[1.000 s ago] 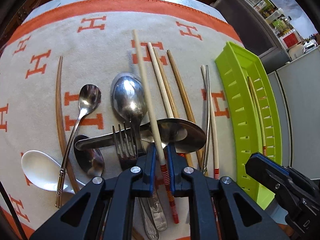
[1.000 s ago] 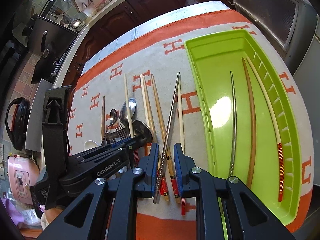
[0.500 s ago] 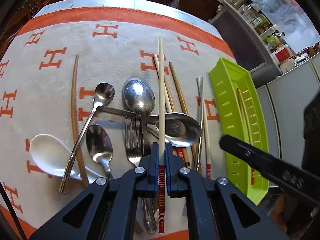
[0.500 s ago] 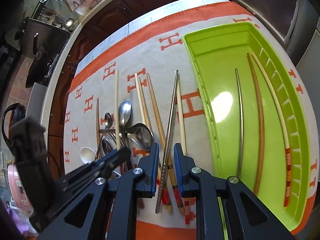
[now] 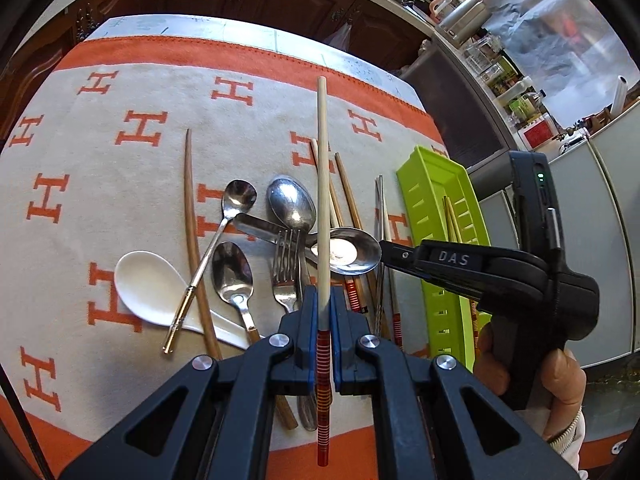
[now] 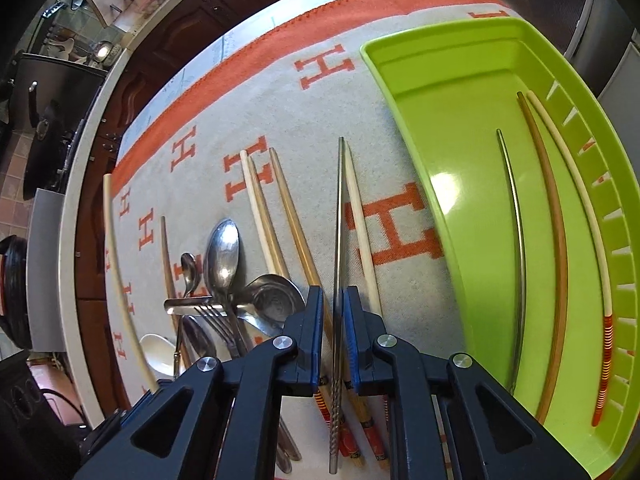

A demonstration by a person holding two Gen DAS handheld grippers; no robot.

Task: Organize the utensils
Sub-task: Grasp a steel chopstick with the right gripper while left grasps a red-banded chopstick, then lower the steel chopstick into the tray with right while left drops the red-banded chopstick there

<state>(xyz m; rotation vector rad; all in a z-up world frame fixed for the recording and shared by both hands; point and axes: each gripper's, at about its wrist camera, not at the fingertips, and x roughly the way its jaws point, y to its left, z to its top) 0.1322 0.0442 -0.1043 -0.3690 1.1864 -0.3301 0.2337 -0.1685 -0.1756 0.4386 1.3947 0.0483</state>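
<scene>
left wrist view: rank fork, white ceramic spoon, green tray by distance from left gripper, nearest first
1. Steel fork, just ahead-left of the left gripper.
2. White ceramic spoon, farther left on the cloth.
3. Lime-green plastic tray, off right; close to the spoon's distance, ranking uncertain.

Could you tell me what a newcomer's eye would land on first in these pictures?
First, the pale chopstick clamped in the left gripper, lifted over a jumble of spoons and a fork on the orange-lettered cloth. Next, the green tray at right with three chopsticks inside, and the right gripper closing around a metal chopstick.
</scene>
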